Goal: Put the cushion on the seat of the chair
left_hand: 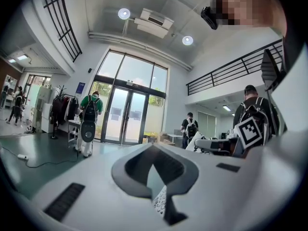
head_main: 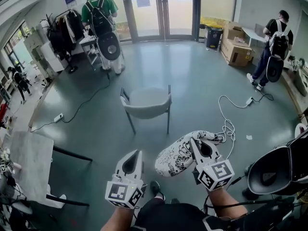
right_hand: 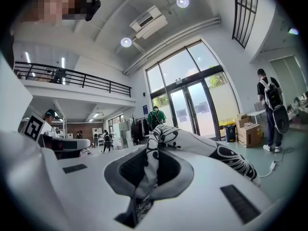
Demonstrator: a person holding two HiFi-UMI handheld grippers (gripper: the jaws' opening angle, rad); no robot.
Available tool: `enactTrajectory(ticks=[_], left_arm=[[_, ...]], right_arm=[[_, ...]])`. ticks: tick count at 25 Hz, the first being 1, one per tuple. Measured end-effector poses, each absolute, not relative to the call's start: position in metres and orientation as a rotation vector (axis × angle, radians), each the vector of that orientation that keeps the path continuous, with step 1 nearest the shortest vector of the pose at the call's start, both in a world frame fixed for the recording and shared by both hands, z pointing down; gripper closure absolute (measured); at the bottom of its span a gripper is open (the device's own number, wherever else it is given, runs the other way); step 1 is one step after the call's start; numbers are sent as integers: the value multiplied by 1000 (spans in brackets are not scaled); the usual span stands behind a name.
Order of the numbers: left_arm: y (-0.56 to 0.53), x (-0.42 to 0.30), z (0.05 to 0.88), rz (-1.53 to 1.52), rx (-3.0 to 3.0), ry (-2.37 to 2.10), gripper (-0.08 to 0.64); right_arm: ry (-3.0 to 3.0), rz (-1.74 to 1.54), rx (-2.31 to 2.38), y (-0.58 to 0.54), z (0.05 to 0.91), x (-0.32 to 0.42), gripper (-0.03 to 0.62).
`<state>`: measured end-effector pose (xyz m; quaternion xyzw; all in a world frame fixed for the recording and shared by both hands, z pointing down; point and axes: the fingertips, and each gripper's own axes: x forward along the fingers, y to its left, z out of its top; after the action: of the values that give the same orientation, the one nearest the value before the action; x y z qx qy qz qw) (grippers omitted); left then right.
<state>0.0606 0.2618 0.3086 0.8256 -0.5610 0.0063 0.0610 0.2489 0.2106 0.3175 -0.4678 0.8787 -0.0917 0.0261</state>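
Note:
The cushion (head_main: 177,156) is white with a black floral print and hangs in the air low in the head view, short of the chair. My right gripper (head_main: 194,141) is shut on its right edge. In the right gripper view the printed cloth (right_hand: 202,147) runs out from between the jaws of the right gripper (right_hand: 151,171). My left gripper (head_main: 139,153) is just left of the cushion, apart from it, its jaws together and holding nothing. From the left gripper (left_hand: 155,171) the cushion (left_hand: 197,141) shows off to the right. The grey chair (head_main: 147,101) stands ahead with a bare seat.
A white cable (head_main: 227,125) loops on the floor right of the chair, and a power strip (head_main: 58,117) lies to its left. A white table (head_main: 30,159) stands at the near left. Two people with backpacks (head_main: 100,14) (head_main: 276,41) stand far back near cardboard boxes (head_main: 236,50).

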Motion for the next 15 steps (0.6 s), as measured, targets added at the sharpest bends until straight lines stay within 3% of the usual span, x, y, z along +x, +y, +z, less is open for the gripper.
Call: enactTrajectory(ticks=[15], left_arm=[[166,-27,290,-87,2510,-1713,555]], right_arm=[[2703,-278,-1480,111,299,174,571]])
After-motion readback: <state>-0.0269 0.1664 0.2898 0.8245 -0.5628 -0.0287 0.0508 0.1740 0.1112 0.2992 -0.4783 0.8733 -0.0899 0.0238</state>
